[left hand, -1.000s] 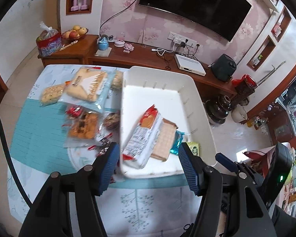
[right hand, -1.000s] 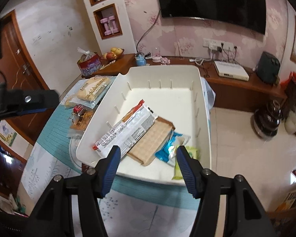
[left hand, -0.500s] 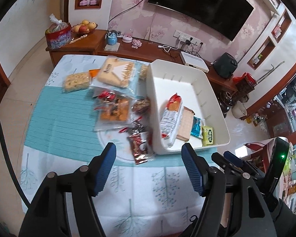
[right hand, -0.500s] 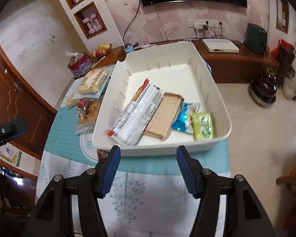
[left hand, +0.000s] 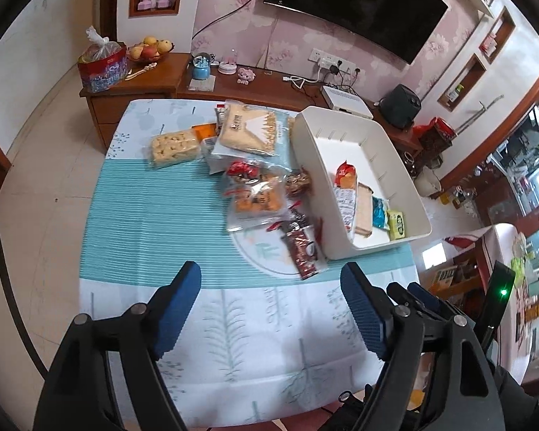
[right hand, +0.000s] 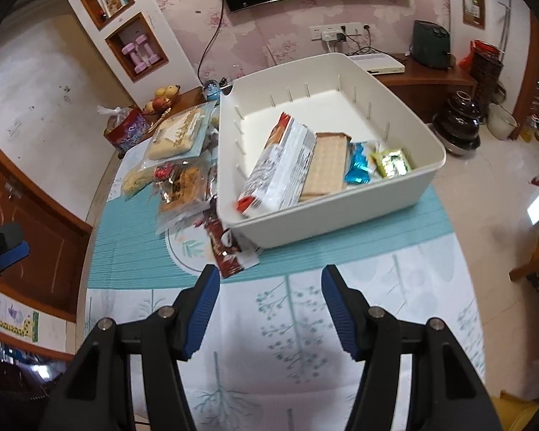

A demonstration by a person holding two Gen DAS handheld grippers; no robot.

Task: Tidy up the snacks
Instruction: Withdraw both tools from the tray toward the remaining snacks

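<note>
both grippers, left [left hand: 271,300] and right [right hand: 269,300], pulled back from the white bin [right hand: 341,212] at 12 o'clock since a second ago, jaws wide and empty, four snacks inside, loose packets [left hand: 258,197] waiting at 11 o'clock.

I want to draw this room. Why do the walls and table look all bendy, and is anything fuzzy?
Left wrist view: the fisheye lens bends the TV and table edges; snacks look sharp. Right wrist view: same bending, white bin sharp, floor at right slightly smeared.
</note>
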